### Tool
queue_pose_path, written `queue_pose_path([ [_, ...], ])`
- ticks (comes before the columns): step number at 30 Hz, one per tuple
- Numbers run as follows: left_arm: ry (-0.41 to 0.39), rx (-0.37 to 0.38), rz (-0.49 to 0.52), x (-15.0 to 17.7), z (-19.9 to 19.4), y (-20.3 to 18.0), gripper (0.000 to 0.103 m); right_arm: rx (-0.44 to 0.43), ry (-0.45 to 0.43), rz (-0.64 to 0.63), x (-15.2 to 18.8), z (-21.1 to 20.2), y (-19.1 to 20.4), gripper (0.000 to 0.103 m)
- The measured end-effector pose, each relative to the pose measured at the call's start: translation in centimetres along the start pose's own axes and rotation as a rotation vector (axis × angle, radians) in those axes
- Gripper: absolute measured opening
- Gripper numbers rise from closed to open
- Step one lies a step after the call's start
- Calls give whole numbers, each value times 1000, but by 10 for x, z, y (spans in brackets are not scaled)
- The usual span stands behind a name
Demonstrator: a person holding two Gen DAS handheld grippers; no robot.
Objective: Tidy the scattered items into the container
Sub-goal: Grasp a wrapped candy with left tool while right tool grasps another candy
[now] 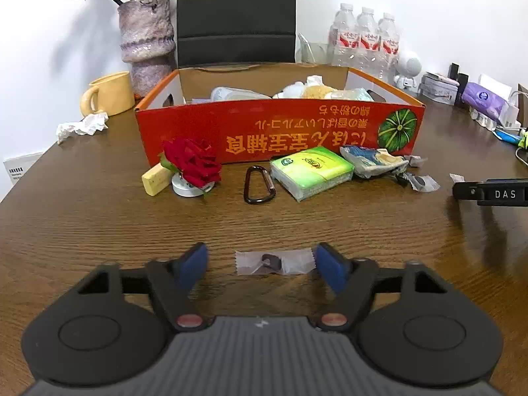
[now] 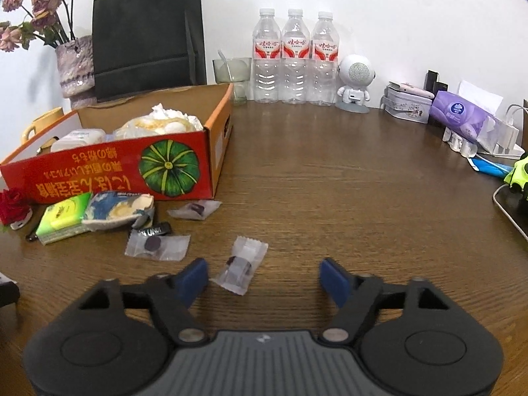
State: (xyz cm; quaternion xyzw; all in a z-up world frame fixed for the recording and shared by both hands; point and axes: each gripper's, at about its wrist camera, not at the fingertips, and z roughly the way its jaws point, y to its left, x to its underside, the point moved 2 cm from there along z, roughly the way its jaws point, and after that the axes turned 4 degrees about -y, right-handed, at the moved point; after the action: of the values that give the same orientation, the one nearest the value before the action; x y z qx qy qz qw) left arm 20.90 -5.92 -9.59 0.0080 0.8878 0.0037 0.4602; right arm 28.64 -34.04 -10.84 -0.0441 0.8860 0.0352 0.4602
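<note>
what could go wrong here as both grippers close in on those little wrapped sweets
1. The flat clear-wrapped dark sweet lies flush on the brown wooden table between the left gripper pads; they may only crumple its thin edges and slip off.

2. The other clear-wrapped sweet sits near the right gripper's left pad, off-centre; closing could push it sideways instead of gripping.

3. The red cardboard box already looks heaped, so light wrappers might slide out.

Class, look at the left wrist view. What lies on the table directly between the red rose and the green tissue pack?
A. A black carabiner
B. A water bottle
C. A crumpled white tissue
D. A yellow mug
A. The black carabiner lies flat on the table, with the red rose to its left and the green tissue pack to its right.
</note>
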Motion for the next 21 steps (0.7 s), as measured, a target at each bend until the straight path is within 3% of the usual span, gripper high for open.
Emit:
queue_pose_path([
  [2, -8, -1, -3, 0, -1, 0, 53, -3, -7, 0, 0, -2, 0, 47],
  [4, -14, -3, -8, 0, -2, 1, 45, -4, -15, 0, 0, -3, 0, 23],
  [6, -21, -3, -13, 1, -4, 2, 40, -10, -18, -2, 1, -4, 1, 22],
  [21, -53, 34, -41, 1, -12, 7, 39, -27, -56, -6, 5, -14, 4, 21],
])
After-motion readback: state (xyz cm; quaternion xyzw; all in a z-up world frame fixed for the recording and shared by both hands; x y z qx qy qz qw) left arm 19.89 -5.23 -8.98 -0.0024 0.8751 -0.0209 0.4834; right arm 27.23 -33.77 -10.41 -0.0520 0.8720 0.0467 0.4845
